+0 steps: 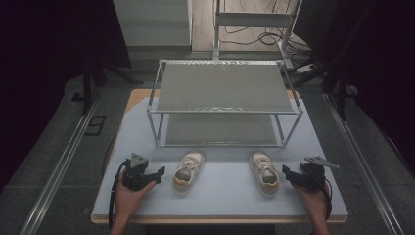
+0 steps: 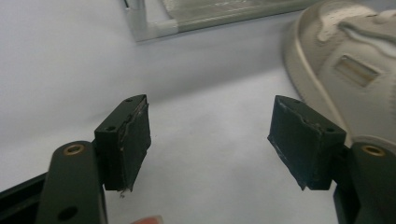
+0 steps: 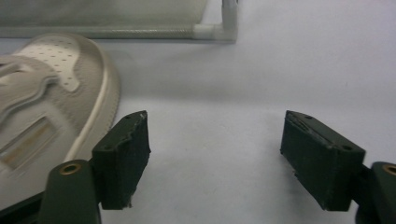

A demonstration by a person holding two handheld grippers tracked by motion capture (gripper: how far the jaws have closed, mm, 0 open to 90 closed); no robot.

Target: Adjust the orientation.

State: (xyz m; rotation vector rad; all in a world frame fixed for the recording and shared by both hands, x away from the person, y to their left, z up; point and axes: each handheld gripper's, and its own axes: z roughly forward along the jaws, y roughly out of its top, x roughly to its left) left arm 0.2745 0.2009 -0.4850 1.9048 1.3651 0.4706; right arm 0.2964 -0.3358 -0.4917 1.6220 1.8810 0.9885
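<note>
Two cream sneakers lie on the pale table in front of a metal shoe rack (image 1: 224, 100). The left shoe (image 1: 188, 172) is just right of my left gripper (image 1: 157, 175), which is open with bare table between its jaws. In the left gripper view (image 2: 210, 144) that shoe (image 2: 345, 70) lies beyond the right jaw. The right shoe (image 1: 264, 172) sits just left of my right gripper (image 1: 288, 175), also open and holding nothing. In the right gripper view (image 3: 215, 154) the shoe (image 3: 46, 107) lies beside the left jaw.
The rack has two mesh shelves and stands at the middle of the table (image 1: 220, 196); its lower front rail (image 3: 140, 31) and corner post (image 2: 140, 23) are close ahead of the grippers. Floor rails (image 1: 63, 161) run along both sides of the table.
</note>
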